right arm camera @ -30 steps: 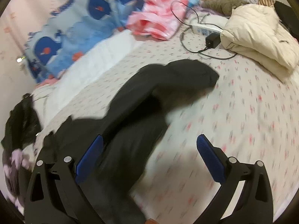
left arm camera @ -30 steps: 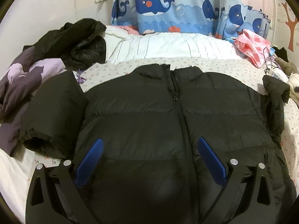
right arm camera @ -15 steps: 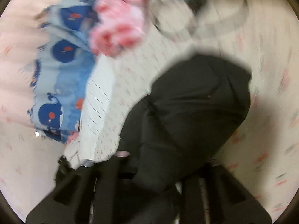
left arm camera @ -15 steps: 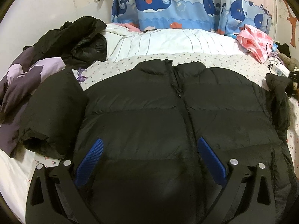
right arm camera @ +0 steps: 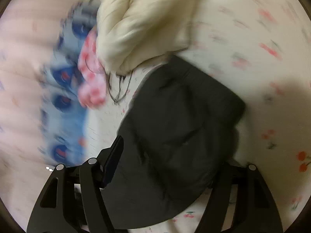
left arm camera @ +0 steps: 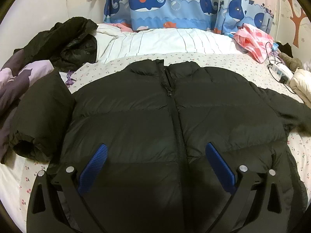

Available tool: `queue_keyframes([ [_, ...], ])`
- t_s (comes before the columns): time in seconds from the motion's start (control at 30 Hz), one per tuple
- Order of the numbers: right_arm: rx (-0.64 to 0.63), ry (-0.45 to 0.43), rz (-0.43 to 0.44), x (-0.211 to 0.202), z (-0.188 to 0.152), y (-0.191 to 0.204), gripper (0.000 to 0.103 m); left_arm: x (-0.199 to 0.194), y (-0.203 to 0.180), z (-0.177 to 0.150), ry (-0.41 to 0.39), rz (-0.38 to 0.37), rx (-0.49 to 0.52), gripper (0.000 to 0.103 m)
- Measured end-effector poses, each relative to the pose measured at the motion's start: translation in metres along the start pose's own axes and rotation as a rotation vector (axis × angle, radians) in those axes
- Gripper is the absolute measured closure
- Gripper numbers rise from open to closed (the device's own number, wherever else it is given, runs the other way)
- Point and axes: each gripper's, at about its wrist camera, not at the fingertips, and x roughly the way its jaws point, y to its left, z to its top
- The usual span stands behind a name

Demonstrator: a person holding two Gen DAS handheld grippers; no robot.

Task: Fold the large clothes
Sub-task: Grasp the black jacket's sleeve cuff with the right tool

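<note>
A black puffer jacket [left arm camera: 151, 116] lies front up and zipped on the flowered bed sheet [left arm camera: 229, 62]. My left gripper [left arm camera: 155, 161] hovers open over its lower front, nothing between the blue pads [left arm camera: 93, 165]. The left sleeve [left arm camera: 38, 116] is bent down beside the body. The right sleeve [left arm camera: 287, 108] stretches out to the right. In the blurred right wrist view that sleeve [right arm camera: 180, 136] lies between the jaws of my right gripper [right arm camera: 171, 155], which are opening; the right finger is hidden behind the cloth.
A dark jacket heap [left arm camera: 70, 40] and purple garment [left arm camera: 17, 81] lie far left. A white striped quilt [left arm camera: 165, 42] and whale-print curtain [left arm camera: 175, 2] are behind. A pink checked cloth [left arm camera: 254, 40], power strip with cable [left arm camera: 279, 71] and cream jacket [right arm camera: 140, 19] sit right.
My right gripper shut on the right sleeve's end, rolled and swung it outward and down; its jaws now part. The sleeve went from bunched to stretched out. The left gripper stayed put.
</note>
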Motion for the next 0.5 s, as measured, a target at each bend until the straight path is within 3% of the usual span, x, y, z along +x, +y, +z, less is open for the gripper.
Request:
queue_keyframes([
  [0.1,0.032,-0.016,0.093,-0.001,0.01,-0.003,0.029,0.001,0.004,0.0,-0.001,0.001,-0.013,0.006],
  [0.17,0.027,-0.042,0.093,0.005,0.012,0.007,0.027,0.003,0.004,0.001,0.003,-0.001,-0.021,0.006],
  [0.2,-0.004,-0.057,0.083,0.008,0.014,0.014,0.032,0.004,0.005,0.001,0.008,-0.004,-0.03,0.006],
  [0.23,-0.05,-0.066,0.064,0.012,0.014,0.025,0.059,0.006,0.006,0.001,0.011,-0.01,-0.041,0.006],
  [0.27,-0.098,-0.061,0.016,0.015,0.014,0.043,0.094,0.006,0.005,0.002,0.012,-0.021,-0.05,0.006],
  [0.3,-0.163,-0.074,-0.043,0.019,0.014,0.067,0.098,0.006,0.005,0.002,0.011,-0.03,-0.055,0.006],
  [0.33,-0.209,-0.096,-0.026,0.017,0.016,0.088,0.099,0.004,0.004,0.002,0.003,-0.04,-0.058,0.006],
  [0.4,-0.359,-0.192,0.065,0.003,0.008,0.149,0.1,0.001,0.003,0.003,-0.017,-0.041,-0.055,0.006],
  [0.5,-0.443,-0.314,0.167,-0.017,-0.003,0.195,0.1,-0.001,0.001,0.004,-0.027,-0.04,-0.055,0.006],
])
